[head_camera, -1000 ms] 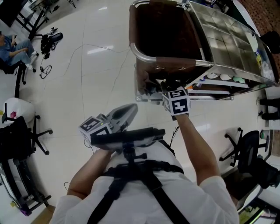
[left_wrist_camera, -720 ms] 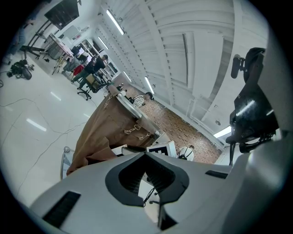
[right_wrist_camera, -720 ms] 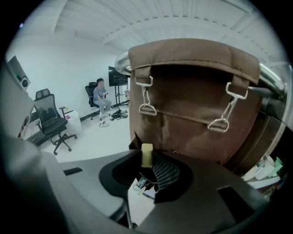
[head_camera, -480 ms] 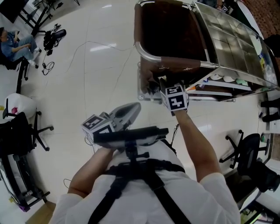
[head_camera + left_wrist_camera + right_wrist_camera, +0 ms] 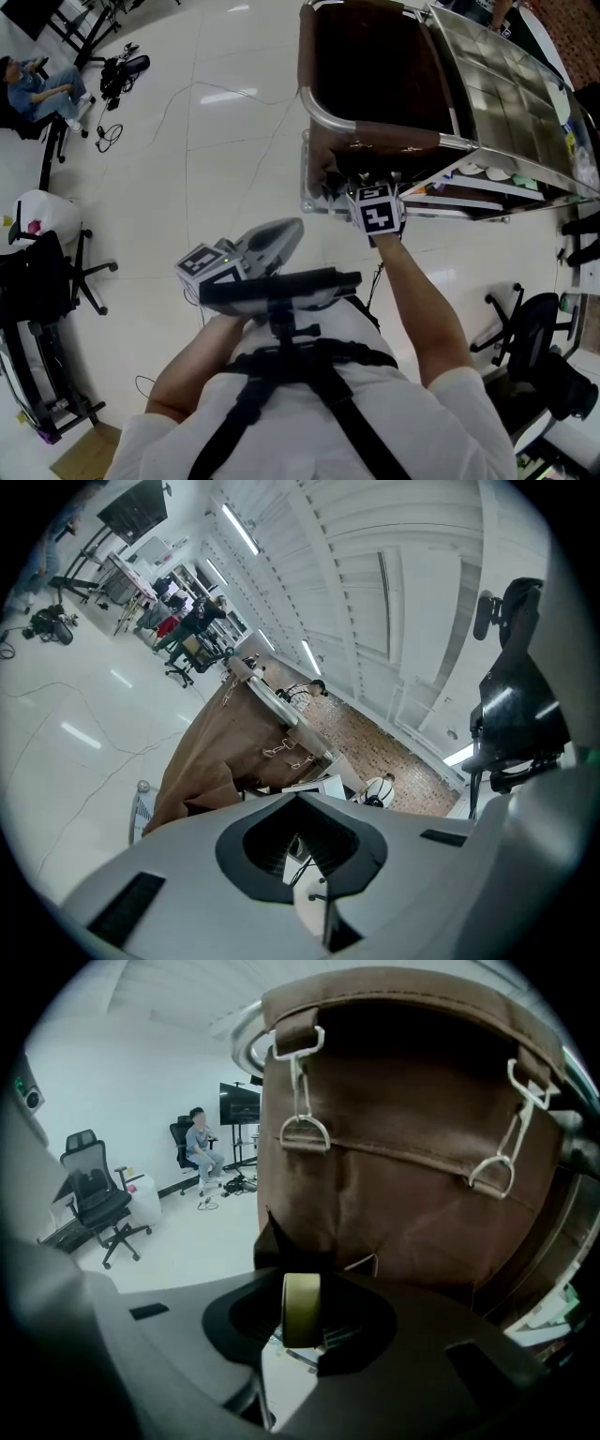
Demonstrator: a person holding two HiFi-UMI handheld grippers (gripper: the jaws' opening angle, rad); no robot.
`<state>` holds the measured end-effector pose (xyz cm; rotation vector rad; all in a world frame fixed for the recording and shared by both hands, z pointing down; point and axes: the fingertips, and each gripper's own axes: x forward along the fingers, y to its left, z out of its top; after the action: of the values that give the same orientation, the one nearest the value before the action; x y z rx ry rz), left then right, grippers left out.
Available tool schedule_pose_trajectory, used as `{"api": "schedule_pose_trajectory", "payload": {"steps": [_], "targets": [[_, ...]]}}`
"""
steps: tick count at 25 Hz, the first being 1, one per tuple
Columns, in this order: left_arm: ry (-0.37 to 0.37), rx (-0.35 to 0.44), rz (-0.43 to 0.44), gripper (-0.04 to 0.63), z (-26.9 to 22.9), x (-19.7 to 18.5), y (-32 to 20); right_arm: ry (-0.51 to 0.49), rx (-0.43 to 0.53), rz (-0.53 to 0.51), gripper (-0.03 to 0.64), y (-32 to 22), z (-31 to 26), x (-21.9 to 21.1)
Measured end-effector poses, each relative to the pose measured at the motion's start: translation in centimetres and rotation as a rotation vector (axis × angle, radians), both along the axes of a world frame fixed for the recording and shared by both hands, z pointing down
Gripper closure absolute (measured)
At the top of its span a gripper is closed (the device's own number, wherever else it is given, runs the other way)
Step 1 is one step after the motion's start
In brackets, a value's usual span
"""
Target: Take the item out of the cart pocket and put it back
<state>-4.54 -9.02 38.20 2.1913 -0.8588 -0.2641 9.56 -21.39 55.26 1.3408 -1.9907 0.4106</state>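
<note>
A brown fabric pocket (image 5: 375,141) hangs from the rail at the near end of a metal cart (image 5: 506,84); in the right gripper view the pocket (image 5: 403,1176) fills the frame, clipped up by metal hooks. My right gripper (image 5: 349,186) is at the pocket's lower edge, angled down, shut on a yellowish tape roll (image 5: 301,1309) that stands on edge between the jaws. My left gripper (image 5: 292,228) stays close to my body, pointing level toward the cart, and its jaws look shut with nothing in them (image 5: 300,846).
The cart's lower shelves (image 5: 487,173) hold small items. Office chairs stand at the left (image 5: 37,281) and at the right (image 5: 534,328). A person sits at the far left (image 5: 37,80). A cable (image 5: 234,94) trails over the white floor.
My right gripper has dropped slightly toward the pocket's lower edge, still with the tape roll in it. The left gripper has stayed where it was.
</note>
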Motion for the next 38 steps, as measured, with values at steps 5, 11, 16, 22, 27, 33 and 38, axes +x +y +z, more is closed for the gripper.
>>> {"api": "schedule_pose_trajectory", "payload": {"steps": [5, 11, 16, 22, 27, 33, 38], "targets": [[-0.007, -0.003, -0.002, 0.601, -0.1, -0.2, 0.1, 0.012, 0.002, -0.006, 0.534, 0.1, 0.2, -0.1], [-0.012, -0.002, 0.008, 0.601, -0.2, -0.1, 0.1, 0.022, -0.015, -0.013, 0.534, 0.2, 0.7, 0.0], [-0.016, 0.003, 0.014, 0.601, -0.2, 0.1, 0.2, 0.017, -0.022, -0.002, 0.535, 0.3, 1.3, 0.5], [-0.012, 0.004, 0.013, 0.601, -0.3, -0.2, 0.3, 0.021, -0.003, -0.008, 0.54, 0.4, 0.8, 0.2], [-0.007, 0.006, 0.012, 0.601, -0.4, -0.3, 0.3, 0.004, 0.011, -0.01, 0.541, 0.5, 0.2, 0.1], [-0.002, 0.01, 0.014, 0.601, -0.4, 0.1, 0.1, -0.02, 0.039, -0.001, 0.541, 0.2, -0.7, 0.2], [0.0, 0.009, 0.015, 0.601, -0.5, -0.1, 0.2, -0.038, 0.07, 0.003, 0.541, -0.1, -1.8, -0.3]]}}
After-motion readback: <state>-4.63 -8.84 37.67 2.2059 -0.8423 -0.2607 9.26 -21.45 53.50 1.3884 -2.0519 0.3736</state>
